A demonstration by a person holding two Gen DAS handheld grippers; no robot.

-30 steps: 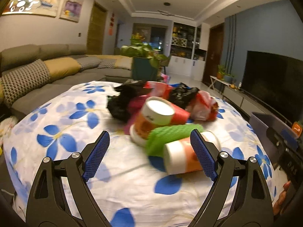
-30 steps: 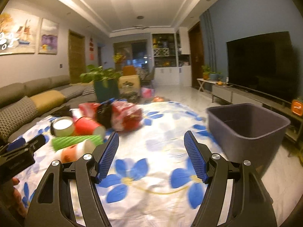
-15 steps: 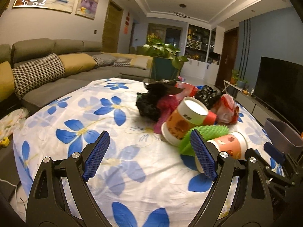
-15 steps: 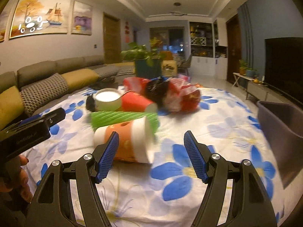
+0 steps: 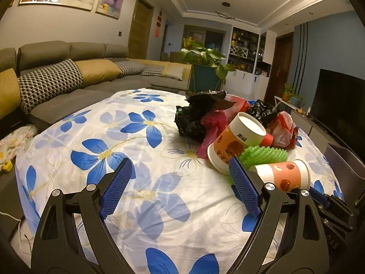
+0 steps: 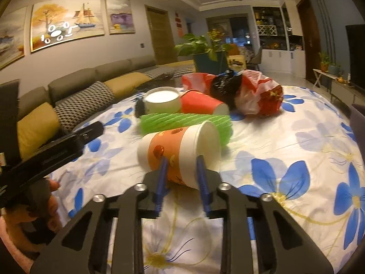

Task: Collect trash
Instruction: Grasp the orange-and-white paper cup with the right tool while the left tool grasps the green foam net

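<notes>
An orange paper cup (image 6: 182, 141) with a fruit print lies on its side on the flowered cloth (image 6: 273, 137). My right gripper (image 6: 181, 158) is closing its jaws at the cup's near side. The blue fingertips overlap the cup, and I cannot tell whether the pads press on it. Behind the cup lie a green ribbed roll (image 6: 182, 121), a red cup (image 6: 200, 106) and another orange cup (image 5: 237, 139). My left gripper (image 5: 180, 162) is open over bare cloth, left of the cup (image 5: 285, 175). Black bags (image 5: 196, 114) and a red and white bag (image 6: 257, 96) are heaped further back.
A grey bin (image 5: 342, 159) stands off the table's right edge. A sofa (image 5: 68, 86) with cushions runs along the left, and a potted plant (image 5: 205, 68) stands beyond the table. A hand (image 6: 45, 205) holds the left gripper's handle at the right wrist view's lower left.
The right wrist view swung left from the grey bin to the cups and came close to the orange cup. Its jaws narrowed sharply. The left gripper drifted left and stayed open.
</notes>
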